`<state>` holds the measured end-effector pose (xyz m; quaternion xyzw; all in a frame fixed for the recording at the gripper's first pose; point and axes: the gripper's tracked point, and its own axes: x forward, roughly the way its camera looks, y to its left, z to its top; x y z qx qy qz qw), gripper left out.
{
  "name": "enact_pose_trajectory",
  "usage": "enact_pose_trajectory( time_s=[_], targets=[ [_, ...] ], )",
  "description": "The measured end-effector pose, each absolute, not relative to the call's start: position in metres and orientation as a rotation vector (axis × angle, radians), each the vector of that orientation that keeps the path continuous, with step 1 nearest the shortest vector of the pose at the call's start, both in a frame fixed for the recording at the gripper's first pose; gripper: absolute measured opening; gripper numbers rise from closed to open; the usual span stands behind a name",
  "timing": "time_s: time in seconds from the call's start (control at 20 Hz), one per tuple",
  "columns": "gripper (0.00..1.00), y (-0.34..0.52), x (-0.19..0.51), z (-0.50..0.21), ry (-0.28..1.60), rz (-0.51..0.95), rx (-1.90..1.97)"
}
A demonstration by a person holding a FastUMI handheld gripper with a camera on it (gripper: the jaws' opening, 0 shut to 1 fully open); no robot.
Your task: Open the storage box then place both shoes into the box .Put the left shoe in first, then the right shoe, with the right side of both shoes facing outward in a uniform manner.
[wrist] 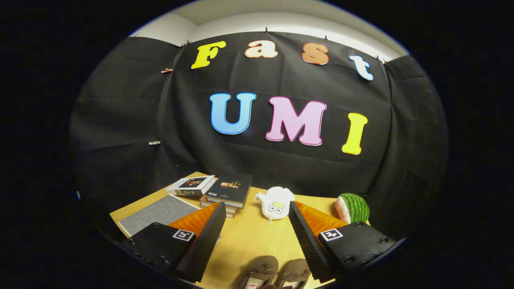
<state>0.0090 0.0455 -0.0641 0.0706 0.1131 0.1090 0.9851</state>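
Down low between the fingers: two brown shoes point(277, 273) side by side on the wooden table point(249, 237), toes pointing away toward the booth wall, long axes running the same way as the fingers. Gripper point(255, 233) spread wide, grasping nothing. Square black-and-white markers on each finger base. Just beyond the fingertips, a white plush toy point(276, 203); beside it, a watermelon-slice toy point(353, 208); opposite, stacked books point(225, 190), cover writing too small to read, and a grey mat point(158, 213).
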Motion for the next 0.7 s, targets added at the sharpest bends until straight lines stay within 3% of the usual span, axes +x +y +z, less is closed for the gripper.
enact_pose_trajectory(
  time_s=[0.7],
  targets=[
    [0.98,0.156,-0.028,-0.158,0.664,0.713,0.694]
  ],
)
